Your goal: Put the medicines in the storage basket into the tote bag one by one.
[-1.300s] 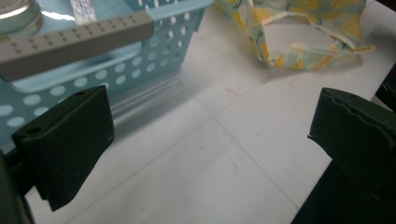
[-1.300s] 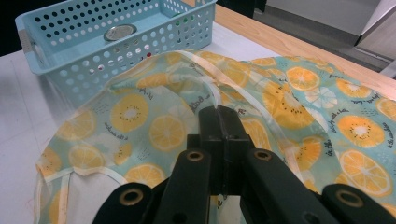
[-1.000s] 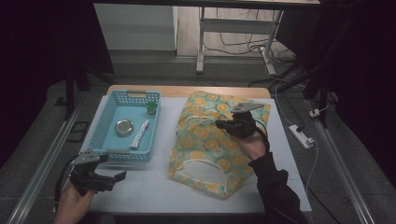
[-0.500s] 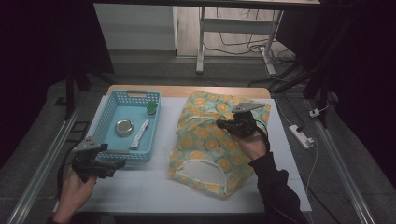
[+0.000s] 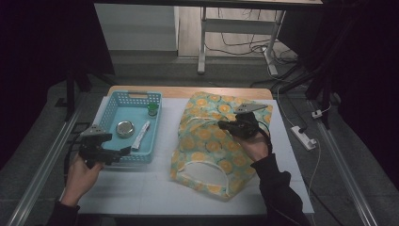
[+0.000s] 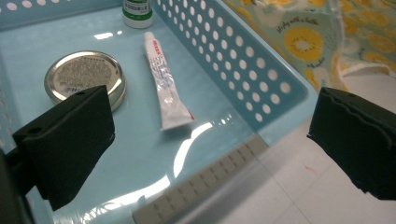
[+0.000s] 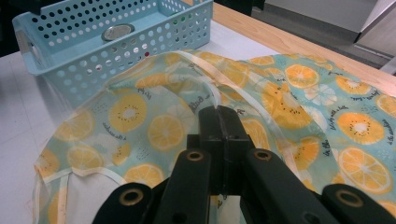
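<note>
A light blue perforated basket (image 5: 109, 111) sits at the table's left and holds a round metal tin (image 5: 125, 128), a white tube (image 5: 141, 135) and a small green-capped bottle (image 5: 152, 109). My left gripper (image 5: 123, 153) hovers at the basket's near edge, open wide. In the left gripper view its jaws frame the basket's corner (image 6: 261, 79), with the tin (image 6: 85, 77) and tube (image 6: 166, 88) just beyond. A citrus-print bag (image 5: 207, 141) lies right of the basket. My right gripper (image 7: 219, 121) is shut on a fold of the bag (image 7: 163, 126) and holds it lifted.
A white mat (image 5: 141, 188) covers the table; a wooden strip (image 5: 179, 92) runs along the far edge. A power strip (image 5: 305, 136) with its cable lies off the right side. Metal rails flank the table. The bag's open mouth (image 5: 207, 174) faces the near edge.
My left gripper has moved away from the person, up to the basket's near edge. The right gripper and the bag have stayed still.
</note>
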`<state>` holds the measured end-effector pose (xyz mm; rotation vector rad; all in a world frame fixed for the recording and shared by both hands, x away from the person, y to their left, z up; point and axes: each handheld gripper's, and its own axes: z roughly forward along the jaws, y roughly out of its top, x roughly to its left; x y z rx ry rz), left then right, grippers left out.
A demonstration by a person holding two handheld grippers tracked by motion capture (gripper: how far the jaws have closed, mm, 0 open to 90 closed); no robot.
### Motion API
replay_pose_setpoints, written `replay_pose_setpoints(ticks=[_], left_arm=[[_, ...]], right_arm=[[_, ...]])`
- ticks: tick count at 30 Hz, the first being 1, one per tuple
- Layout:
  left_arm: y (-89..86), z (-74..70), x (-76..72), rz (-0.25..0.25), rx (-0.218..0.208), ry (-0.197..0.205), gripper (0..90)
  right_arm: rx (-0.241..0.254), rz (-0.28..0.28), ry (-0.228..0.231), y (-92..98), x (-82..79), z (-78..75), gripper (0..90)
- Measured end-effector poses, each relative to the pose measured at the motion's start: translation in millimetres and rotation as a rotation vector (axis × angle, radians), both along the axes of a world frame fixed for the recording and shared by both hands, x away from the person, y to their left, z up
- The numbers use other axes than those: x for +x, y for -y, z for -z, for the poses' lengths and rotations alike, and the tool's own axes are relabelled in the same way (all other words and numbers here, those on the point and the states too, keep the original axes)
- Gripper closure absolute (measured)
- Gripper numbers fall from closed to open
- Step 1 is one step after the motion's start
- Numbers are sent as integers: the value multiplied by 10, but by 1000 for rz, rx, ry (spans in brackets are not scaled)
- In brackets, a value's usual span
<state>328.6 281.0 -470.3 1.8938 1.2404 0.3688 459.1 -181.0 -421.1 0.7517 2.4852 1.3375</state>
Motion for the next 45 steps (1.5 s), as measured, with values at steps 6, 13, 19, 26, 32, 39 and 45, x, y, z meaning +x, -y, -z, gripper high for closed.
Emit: replay_pose_setpoints(ticks=[6, 13, 19, 26, 32, 39, 45], left_arm=[[-8, -1, 175, -10, 12, -16, 0], [-38, -36, 363, -33, 19, -49, 0], [-71, -65, 557, -31, 16, -80, 0], [-91, -56, 769, -29, 25, -116, 0], [-124, -60, 955, -36, 47, -142, 0], [-149, 58, 1180, -52, 68, -207, 0], [-119, 179, 1349, -56, 114, -260, 0]], right_arm=[[6, 1, 0, 8, -1, -3, 900], [12, 5, 0, 18, 4, -5, 900], [8, 10, -2, 19, 12, 2, 900], [14, 10, -1, 28, 13, -6, 900], [10, 10, 0, 31, 18, 0, 900], [10, 9, -1, 36, 19, -1, 900], [13, 9, -2, 37, 19, -5, 900]])
